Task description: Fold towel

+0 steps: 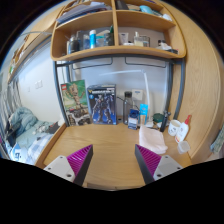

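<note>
My gripper (pixel 112 166) is open, its two magenta-padded fingers (pixel 79 160) spread wide over a bare wooden desk (pixel 110 145) with nothing between them. A pale folded cloth that may be the towel (pixel 153 138) lies on the desk just beyond the right finger, apart from it. No towel is held.
A wooden shelf unit (pixel 115 50) with bottles and boxes stands above the desk. Two picture boxes (pixel 88 103) lean on the back wall. A blue bottle (pixel 143 110), a small box and white items (pixel 178 128) stand at the back right. Cluttered bedding (pixel 25 135) lies left.
</note>
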Motion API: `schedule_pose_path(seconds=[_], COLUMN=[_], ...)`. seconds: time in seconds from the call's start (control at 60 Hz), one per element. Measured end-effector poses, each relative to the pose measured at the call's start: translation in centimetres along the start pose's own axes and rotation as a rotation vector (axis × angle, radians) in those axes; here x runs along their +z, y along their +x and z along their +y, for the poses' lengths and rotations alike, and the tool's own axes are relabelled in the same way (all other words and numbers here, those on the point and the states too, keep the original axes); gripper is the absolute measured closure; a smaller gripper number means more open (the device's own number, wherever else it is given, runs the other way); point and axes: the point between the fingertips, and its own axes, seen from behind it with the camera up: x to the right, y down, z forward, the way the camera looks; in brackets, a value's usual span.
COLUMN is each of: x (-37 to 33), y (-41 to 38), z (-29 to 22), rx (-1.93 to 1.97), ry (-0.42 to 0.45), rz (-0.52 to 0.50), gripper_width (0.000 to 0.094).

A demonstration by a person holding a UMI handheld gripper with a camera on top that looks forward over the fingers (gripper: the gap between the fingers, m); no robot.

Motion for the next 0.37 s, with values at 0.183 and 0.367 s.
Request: schedule_pose_path(seconds=[0.183,0.367], x=[-2.3,-3.7], y=[-0.7,-0.5], z=[1.2,1.1], rx=[-0.02,-0.02], ry=[0.007,0.024], rz=[0.008,0.024], gripper_width=[0.0078,0.0081])
